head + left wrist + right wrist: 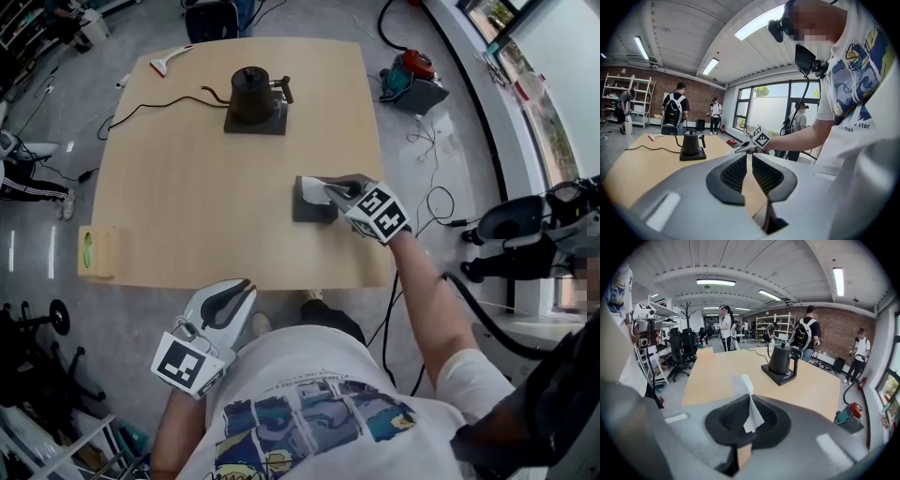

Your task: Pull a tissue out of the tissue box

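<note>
A dark grey tissue box (307, 208) lies on the wooden table (187, 197), toward its right side. A white tissue (316, 194) sticks up from its top. My right gripper (339, 192) reaches over the box from the right and is shut on that tissue. In the right gripper view the thin white tissue (746, 386) stands pinched between the black pads of the right gripper (749, 403). My left gripper (246, 289) hangs just off the table's near edge, away from the box, its jaws together on nothing. The left gripper (747, 157) faces the right gripper (743, 149) across the table.
A black kettle on its base (254, 94) stands at the far middle of the table, with a cable trailing left. A wooden box (97, 251) sits at the near left corner, and a white tool (169, 61) at the far left. People and chairs stand around the room.
</note>
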A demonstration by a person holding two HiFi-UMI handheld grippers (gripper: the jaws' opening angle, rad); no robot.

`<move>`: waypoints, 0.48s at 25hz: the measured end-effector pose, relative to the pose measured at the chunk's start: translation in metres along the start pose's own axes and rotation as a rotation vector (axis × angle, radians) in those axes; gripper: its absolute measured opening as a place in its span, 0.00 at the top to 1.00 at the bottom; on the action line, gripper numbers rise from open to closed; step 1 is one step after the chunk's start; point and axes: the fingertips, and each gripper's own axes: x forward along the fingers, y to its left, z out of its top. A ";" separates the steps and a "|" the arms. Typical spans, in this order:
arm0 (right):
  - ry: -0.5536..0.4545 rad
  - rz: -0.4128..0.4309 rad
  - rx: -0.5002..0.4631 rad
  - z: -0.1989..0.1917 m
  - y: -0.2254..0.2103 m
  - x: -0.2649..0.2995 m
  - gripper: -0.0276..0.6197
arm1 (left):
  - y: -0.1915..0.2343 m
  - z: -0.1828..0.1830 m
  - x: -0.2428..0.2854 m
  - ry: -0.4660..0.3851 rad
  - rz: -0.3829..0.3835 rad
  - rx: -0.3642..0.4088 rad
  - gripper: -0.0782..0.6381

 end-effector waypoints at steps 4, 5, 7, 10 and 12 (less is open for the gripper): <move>-0.013 -0.020 -0.001 0.007 0.000 -0.005 0.95 | 0.000 -0.001 -0.006 -0.001 -0.007 0.001 0.85; -0.017 -0.026 0.001 0.009 -0.001 -0.007 0.95 | 0.000 -0.001 -0.007 -0.002 -0.010 0.001 0.85; -0.027 -0.039 0.006 0.013 -0.002 -0.011 0.95 | 0.000 -0.002 -0.009 -0.004 -0.015 0.004 0.85; -0.040 -0.054 0.008 0.021 -0.002 -0.018 0.95 | 0.000 -0.004 -0.012 -0.006 -0.023 0.006 0.85; -0.047 -0.066 0.005 0.026 0.001 -0.023 0.95 | -0.001 -0.005 -0.015 -0.009 -0.032 0.008 0.85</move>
